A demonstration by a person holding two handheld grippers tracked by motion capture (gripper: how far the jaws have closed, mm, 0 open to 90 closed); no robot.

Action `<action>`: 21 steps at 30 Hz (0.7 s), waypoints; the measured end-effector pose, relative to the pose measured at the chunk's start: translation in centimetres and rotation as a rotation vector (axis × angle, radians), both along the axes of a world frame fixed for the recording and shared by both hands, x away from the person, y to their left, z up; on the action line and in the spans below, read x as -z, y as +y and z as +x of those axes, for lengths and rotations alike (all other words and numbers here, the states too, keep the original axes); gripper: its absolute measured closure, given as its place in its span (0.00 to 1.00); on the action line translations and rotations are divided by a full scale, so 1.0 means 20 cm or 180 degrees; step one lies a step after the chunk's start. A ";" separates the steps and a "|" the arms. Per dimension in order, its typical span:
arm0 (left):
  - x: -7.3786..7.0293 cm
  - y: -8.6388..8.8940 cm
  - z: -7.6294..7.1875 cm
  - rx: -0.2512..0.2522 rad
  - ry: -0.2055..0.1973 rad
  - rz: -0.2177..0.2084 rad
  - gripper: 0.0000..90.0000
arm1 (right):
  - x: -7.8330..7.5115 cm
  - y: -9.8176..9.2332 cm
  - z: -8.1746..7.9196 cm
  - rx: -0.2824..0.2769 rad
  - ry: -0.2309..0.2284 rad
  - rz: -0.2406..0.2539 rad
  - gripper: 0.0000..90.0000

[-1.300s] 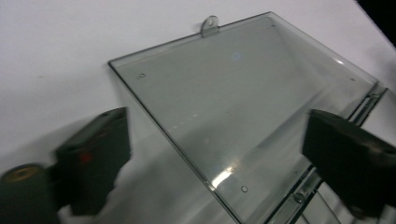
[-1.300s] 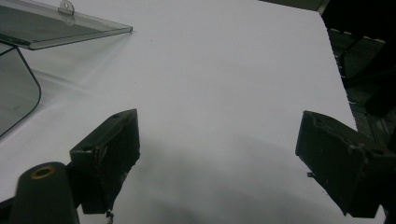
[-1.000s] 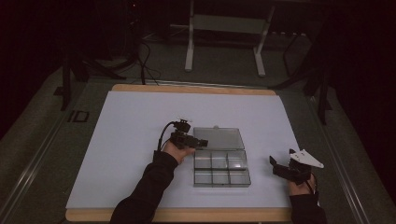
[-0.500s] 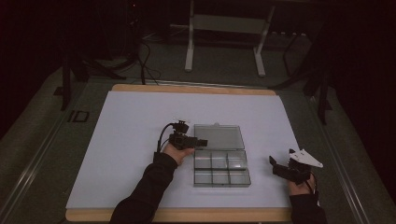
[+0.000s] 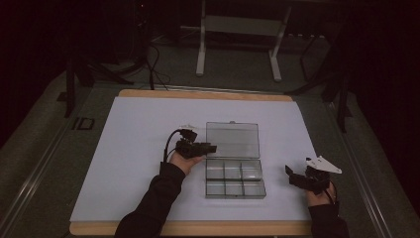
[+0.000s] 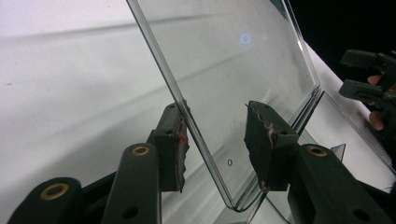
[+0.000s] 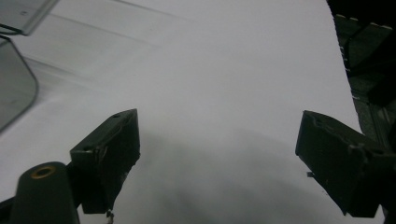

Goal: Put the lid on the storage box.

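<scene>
A clear plastic compartment box (image 5: 235, 181) lies on the white table with its lid (image 5: 233, 140) swung open toward the far side. My left gripper (image 5: 212, 148) reaches the lid's left edge. In the left gripper view the lid (image 6: 233, 70) stands between the jaws of the left gripper (image 6: 219, 140), which have just been closing. The left pad (image 6: 175, 140) is at the lid's rim, and the right pad (image 6: 266, 140) is still apart from it. My right gripper (image 5: 291, 176) rests to the right of the box, open and empty (image 7: 219, 154).
The white table (image 5: 138, 148) has a wooden front edge (image 5: 198, 228). A metal stand (image 5: 237, 44) and cables lie on the dark floor beyond. The box's rounded corner (image 7: 14, 88) shows at the left of the right gripper view.
My left gripper has shifted slightly right onto the lid's left edge. The right hand and the box have not moved.
</scene>
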State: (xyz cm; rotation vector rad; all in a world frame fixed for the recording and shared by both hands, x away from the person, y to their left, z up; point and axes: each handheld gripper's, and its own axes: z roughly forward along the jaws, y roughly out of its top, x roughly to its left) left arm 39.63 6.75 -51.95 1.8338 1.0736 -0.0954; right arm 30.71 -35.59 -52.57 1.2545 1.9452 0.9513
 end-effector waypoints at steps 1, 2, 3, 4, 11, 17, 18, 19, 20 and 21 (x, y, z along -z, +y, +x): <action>0.00 0.00 0.00 -0.0014 0.0047 -0.0025 0.67 | -0.04 0.01 0.00 -0.0039 -0.0022 -0.0017 0.15; 0.00 0.00 0.00 -0.0014 0.0047 -0.0025 0.67 | -0.04 0.01 0.00 -0.0039 -0.0022 -0.0017 0.15; 0.00 0.00 0.00 -0.0004 0.0043 -0.0014 0.68 | -0.07 0.02 0.01 -0.0044 -0.0068 -0.0024 0.15; 0.00 0.00 0.00 -0.0004 0.0043 -0.0014 0.68 | -0.07 0.02 0.01 -0.0044 -0.0068 -0.0024 0.15; -0.04 0.03 -0.02 0.0064 -0.0104 0.0005 0.77 | -0.18 0.09 0.06 -0.0306 -0.0089 0.0092 0.15; -0.06 0.05 -0.05 0.0172 -0.0406 0.0007 0.84 | -0.25 0.21 0.12 -0.0641 -0.0122 0.0193 0.14; -0.06 0.05 -0.05 0.0172 -0.0406 0.0007 0.84 | -0.25 0.21 0.12 -0.0641 -0.0122 0.0193 0.14; -0.06 0.05 -0.06 0.0181 -0.0418 -0.0013 0.85 | -0.26 0.25 0.13 -0.0684 -0.0138 0.0229 0.14; -0.06 0.05 -0.06 0.0181 -0.0418 -0.0013 0.85 | -0.26 0.25 0.13 -0.0684 -0.0138 0.0229 0.14; -0.06 0.05 -0.06 0.0181 -0.0421 -0.0018 0.85 | -0.27 0.27 0.14 -0.0704 -0.0119 0.0245 0.14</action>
